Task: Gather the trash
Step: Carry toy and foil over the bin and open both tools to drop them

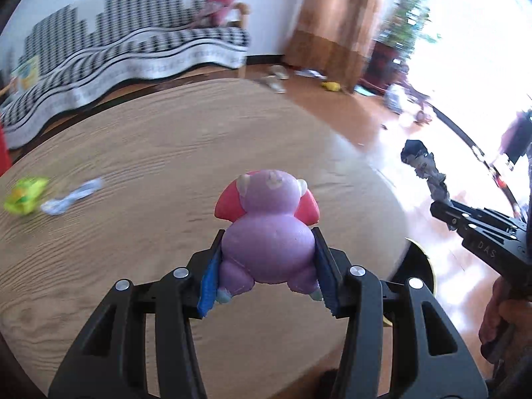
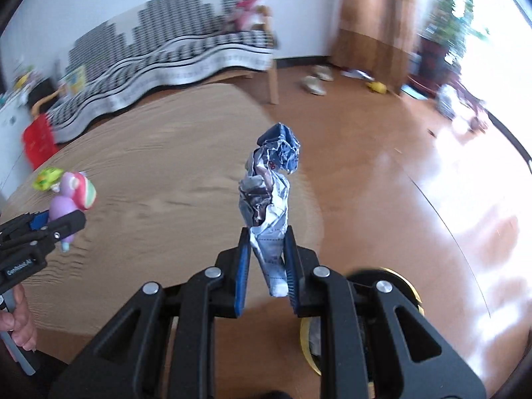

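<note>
Crumpled foil wrapper [image 2: 268,206] upright lengthwise, clamped in right gripper [image 2: 267,266] jaws.

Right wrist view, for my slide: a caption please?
Right gripper clamps a crumpled wrapper above the wooden table.

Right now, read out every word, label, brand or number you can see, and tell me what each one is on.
"DAS": on the black body of the right gripper, seen from the left wrist view.
"GenRobot.AI": on the black body of the left gripper, seen from the right wrist view.
Crumpled wrapper in the right gripper's fingers: print too crumpled and small to read.
Green packet on the table: too blurred to read.
</note>
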Motion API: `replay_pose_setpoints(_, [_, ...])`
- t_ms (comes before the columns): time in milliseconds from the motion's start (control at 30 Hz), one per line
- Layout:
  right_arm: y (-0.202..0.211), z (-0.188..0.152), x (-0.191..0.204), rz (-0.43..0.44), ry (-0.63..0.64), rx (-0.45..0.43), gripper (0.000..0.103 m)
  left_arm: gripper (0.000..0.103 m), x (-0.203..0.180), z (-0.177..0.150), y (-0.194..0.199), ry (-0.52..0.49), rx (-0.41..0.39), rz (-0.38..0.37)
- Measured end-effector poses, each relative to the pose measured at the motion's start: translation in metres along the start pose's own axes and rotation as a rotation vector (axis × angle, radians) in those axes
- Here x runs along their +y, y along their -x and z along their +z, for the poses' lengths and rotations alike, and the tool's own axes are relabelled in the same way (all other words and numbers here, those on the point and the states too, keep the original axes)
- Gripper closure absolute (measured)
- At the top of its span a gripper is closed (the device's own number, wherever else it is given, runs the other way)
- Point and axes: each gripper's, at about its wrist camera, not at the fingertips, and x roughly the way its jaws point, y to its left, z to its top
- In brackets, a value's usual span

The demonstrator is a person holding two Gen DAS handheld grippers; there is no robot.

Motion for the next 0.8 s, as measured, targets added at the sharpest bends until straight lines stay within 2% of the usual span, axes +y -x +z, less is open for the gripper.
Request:
replay_pose_setpoints(67, [0.004,-0.014,-0.039,-0.032,-0.055,0.012,0.083,0.054,-0.031,-0.001,-0.009,-0.039,-0.001,-0.032])
replay_pose_setpoints(200, [0.007,-0.040,-0.093,-0.069,-0.129,0.046,0.083,0.054,-0.081,-0.006,-0.029,-0.089,0.020,-0.098])
replay_pose_setpoints(400, [-0.003,-0.074,-0.145,-0.083,-0.210,0.126,0.083,0.054,-0.140,-0.016,-0.055,-0.159,0.055,-0.171])
replay_pose_setpoints(700, [-0.039,-0.100,-0.170,-0.075,-0.253,0.302,0.083,0.054,-0.172,-0.024,-0.079,-0.202,0.094,-0.206])
replay_pose_setpoints(800, [-0.051,-0.098,-0.165,-0.077,-0.266,0.340,0.083,0.054,-0.178,-0.025,-0.082,-0.207,0.100,-0.209])
